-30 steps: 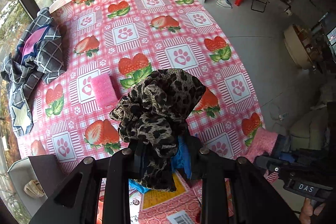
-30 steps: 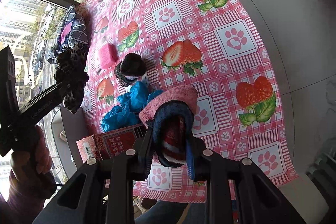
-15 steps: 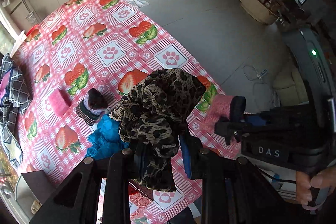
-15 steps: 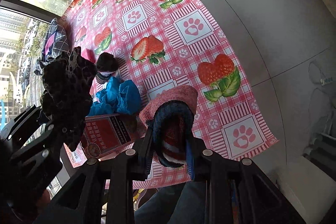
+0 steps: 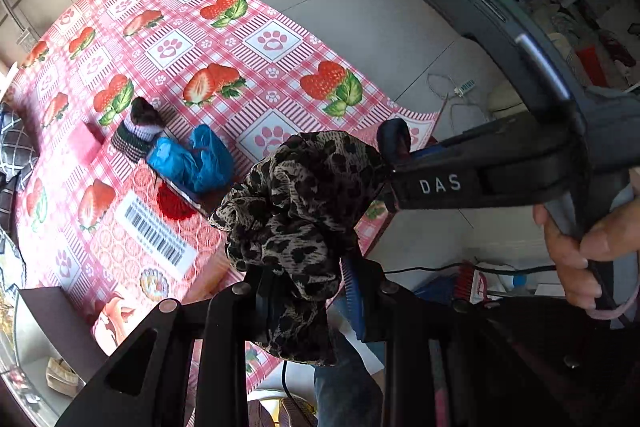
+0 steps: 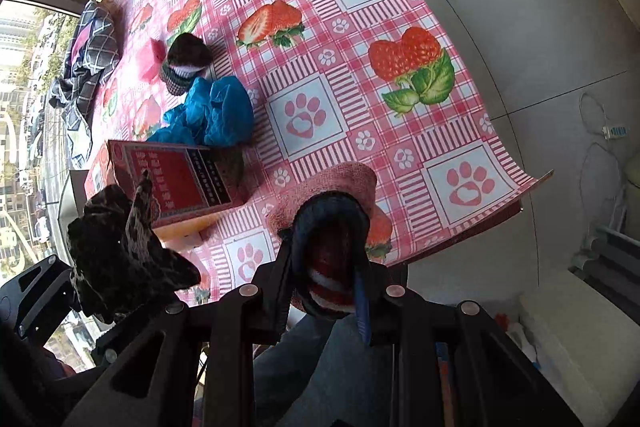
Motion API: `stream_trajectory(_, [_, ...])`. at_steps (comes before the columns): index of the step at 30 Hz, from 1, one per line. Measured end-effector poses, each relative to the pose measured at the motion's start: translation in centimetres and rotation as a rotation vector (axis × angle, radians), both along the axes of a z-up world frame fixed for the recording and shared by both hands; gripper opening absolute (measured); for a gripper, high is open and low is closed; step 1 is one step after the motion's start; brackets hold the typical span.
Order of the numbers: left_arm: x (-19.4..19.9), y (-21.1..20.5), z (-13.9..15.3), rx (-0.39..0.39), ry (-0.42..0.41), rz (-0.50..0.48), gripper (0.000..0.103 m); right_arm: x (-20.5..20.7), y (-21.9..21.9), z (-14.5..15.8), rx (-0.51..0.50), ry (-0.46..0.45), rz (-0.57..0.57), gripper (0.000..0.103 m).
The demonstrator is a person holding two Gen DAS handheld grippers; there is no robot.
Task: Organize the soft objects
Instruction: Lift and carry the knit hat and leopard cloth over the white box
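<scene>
I am holding my left tool (image 5: 310,279) pinched on a leopard-print scarf (image 5: 298,211), which is bunching above the fingers and hanging down between them, clear of the surface (image 5: 276,39). I am holding my right tool (image 6: 324,287) pinched on a pink knitted item with a dark blue and red lining (image 6: 332,215), likewise carried in the air at the near edge of the surface. Both tools are hovering off that near edge, just beside each other, the right one crossing close in front of the left in the left wrist view. On the surface, a red carton (image 6: 180,183) is lying nearest the tools, with a crumpled blue cloth (image 6: 216,111) touching its far side, then a dark striped knitted item (image 6: 184,63) and a pink sponge-like block (image 6: 150,61) farther out; a checked cloth (image 6: 86,63) is lying well apart at the far side. I judge the grouped soft goods to be the destination: they are lying ahead and to the left of both tools, with the row running away from me. The left tool is sitting nearer that group, so I judge that its scarf is better placed to go down first, beyond the carton, while the right tool is holding back to avoid fouling
</scene>
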State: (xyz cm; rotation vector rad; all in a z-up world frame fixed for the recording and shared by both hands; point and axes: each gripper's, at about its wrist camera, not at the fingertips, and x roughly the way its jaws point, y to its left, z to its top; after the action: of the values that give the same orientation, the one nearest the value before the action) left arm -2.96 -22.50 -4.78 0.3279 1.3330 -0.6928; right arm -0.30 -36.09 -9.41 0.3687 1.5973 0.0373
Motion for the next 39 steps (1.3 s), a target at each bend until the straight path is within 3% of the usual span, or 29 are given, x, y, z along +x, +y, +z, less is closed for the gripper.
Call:
stream_trajectory(6, [-2.2,3.4,-0.2,0.019,-0.004,0.037,0.029,-1.1,3.1,-0.5,0.018,0.029,0.064,0.028])
stream_trajectory(15, [-4.0,9.9,-0.7,0.035,-0.004,0.208,0.029,-2.7,9.1,-1.3,0.038,0.062,0.219,0.028])
stream_trajectory(39, [-7.3,22.8,0.1,0.054,-0.057,0.617,0.029,-4.5,21.1,0.4,0.052,0.014,0.528,0.028])
